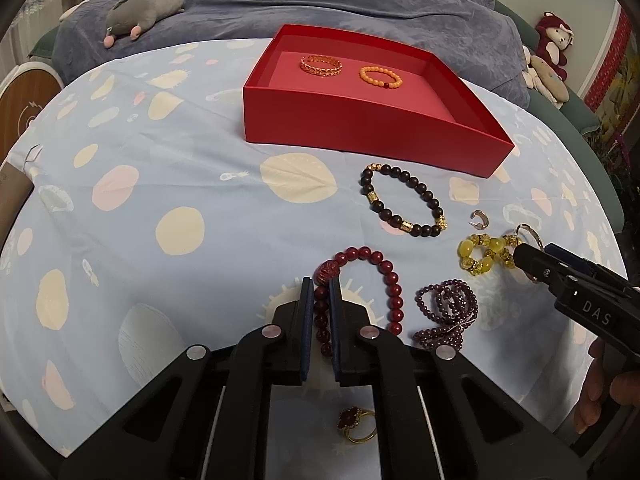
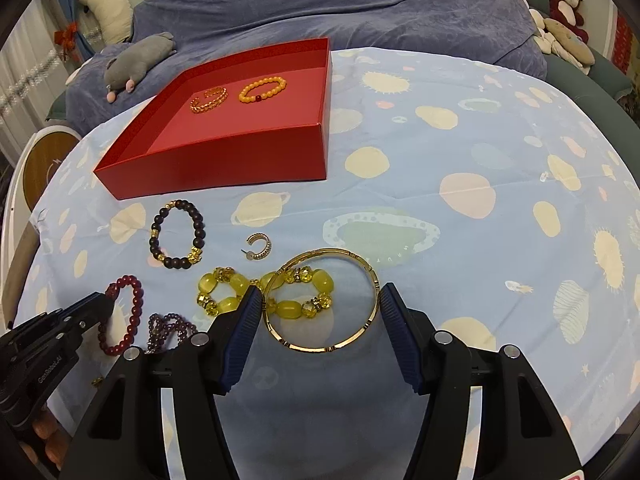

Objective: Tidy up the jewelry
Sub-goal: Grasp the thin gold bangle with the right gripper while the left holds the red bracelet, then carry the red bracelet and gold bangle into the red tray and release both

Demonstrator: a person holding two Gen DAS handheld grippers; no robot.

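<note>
My left gripper (image 1: 321,296) is shut on a dark red bead bracelet (image 1: 390,280) that lies on the spotted blue cloth. Its tip (image 2: 103,305) also shows in the right wrist view, beside that bracelet (image 2: 136,300). My right gripper (image 2: 320,300) spans a gold bangle (image 2: 316,348), with a pad touching each side. The bangle overlaps a yellow bead bracelet (image 2: 322,280). An open red box (image 1: 360,120) at the back holds a gold chain bracelet (image 1: 321,65) and an orange bead bracelet (image 1: 380,77).
Loose on the cloth lie a black bead bracelet (image 1: 430,200), a hoop earring (image 2: 260,247), a purple bead strand (image 1: 448,312) and a gold ring with a red stone (image 1: 356,424). Behind the table a blue blanket (image 2: 340,8) carries a grey plush toy (image 1: 144,10).
</note>
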